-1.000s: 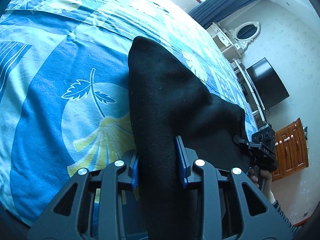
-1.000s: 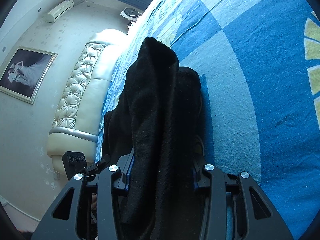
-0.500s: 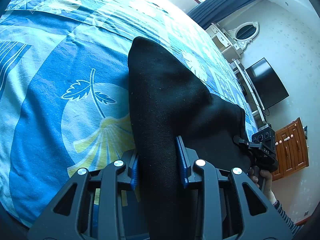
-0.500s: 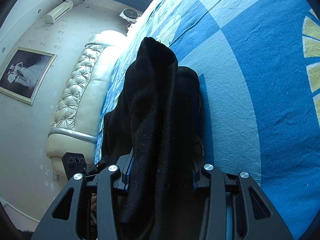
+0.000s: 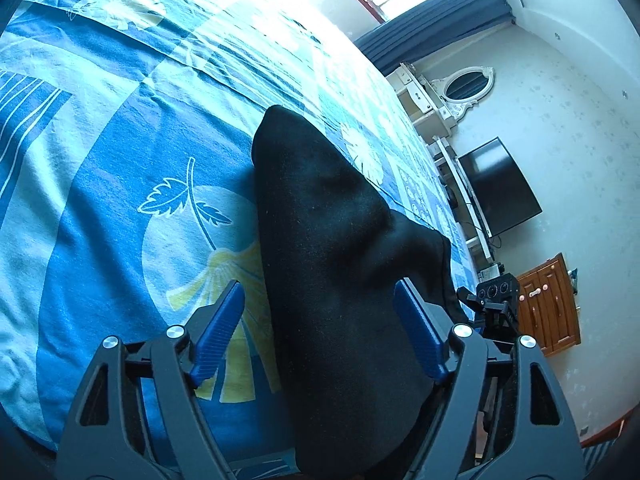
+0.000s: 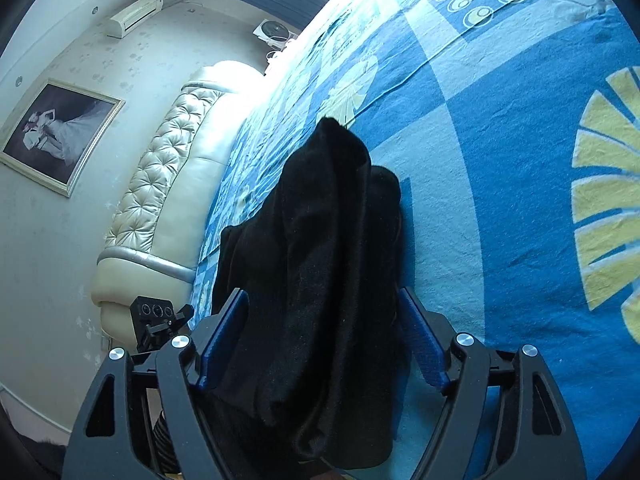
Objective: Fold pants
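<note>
Both the left gripper (image 5: 320,328) and right gripper (image 6: 320,336) have just spread their fingers, releasing the folded black pants (image 5: 332,264) onto the bedspread (image 5: 112,184); this fold looks done.

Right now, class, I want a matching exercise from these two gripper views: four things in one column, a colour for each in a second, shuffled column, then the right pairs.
Column 1
1. pants
2. headboard
3. cabinet
4. left gripper's finger pads

Column 2
A. cream
B. brown
C. blue
D. black

Pairs: 1-D, 2-A, 3-B, 4-C
</note>
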Tool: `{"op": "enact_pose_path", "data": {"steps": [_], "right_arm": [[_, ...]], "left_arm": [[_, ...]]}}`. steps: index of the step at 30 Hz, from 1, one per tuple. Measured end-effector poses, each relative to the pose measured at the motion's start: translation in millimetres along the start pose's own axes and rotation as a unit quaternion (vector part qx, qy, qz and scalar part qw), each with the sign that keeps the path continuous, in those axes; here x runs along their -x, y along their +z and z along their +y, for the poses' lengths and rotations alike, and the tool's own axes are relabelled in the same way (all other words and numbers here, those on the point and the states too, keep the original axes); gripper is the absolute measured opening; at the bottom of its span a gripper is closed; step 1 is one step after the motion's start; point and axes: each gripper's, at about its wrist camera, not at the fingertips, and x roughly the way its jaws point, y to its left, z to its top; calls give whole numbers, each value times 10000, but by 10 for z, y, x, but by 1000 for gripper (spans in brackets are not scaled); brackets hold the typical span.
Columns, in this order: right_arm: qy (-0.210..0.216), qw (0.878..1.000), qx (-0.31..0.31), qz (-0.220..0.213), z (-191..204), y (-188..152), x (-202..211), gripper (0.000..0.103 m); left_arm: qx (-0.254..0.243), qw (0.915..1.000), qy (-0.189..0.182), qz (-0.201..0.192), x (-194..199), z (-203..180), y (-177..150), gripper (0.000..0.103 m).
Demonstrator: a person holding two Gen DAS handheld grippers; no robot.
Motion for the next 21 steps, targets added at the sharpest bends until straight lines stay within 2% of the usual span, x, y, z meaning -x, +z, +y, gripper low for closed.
{"op": "enact_pose_path", "data": {"steps": [3, 7, 11, 12, 13, 14, 15, 18, 21], "right_arm": [[-7, 9998, -135, -109, -121, 201, -44, 78], [136, 9997, -177, -43, -172, 483, -271, 78], [263, 9992, -274, 150, -144, 678, -517, 79], [192, 9993, -201, 265, -109, 700, -570, 75], [57, 9991, -112, 402, -78, 712, -625, 55], [-16, 9984, -93, 550, -71, 711, -673, 47], [-23, 9984, -132, 546, -79, 716, -675, 43], [76, 9989, -92, 458, -38, 728, -630, 36], [99, 9993, 8, 356, 7, 794, -615, 34]], "left_arm": [[208, 9995, -142, 214, -171, 105, 218, 80], [595, 9971, -242, 397, -497, 256, 512, 81], [434, 9977, -253, 458, -719, 204, 712, 84], [326, 9981, -199, 488, -770, 181, 747, 75], [206, 9984, -98, 516, -809, 150, 754, 61], [82, 9981, 103, 598, -861, 131, 759, 44], [-24, 9978, 260, 606, -886, 116, 755, 38], [-351, 9971, 419, 525, -869, 21, 780, 28], [-612, 9952, 582, 500, -882, -88, 880, 26]]}}
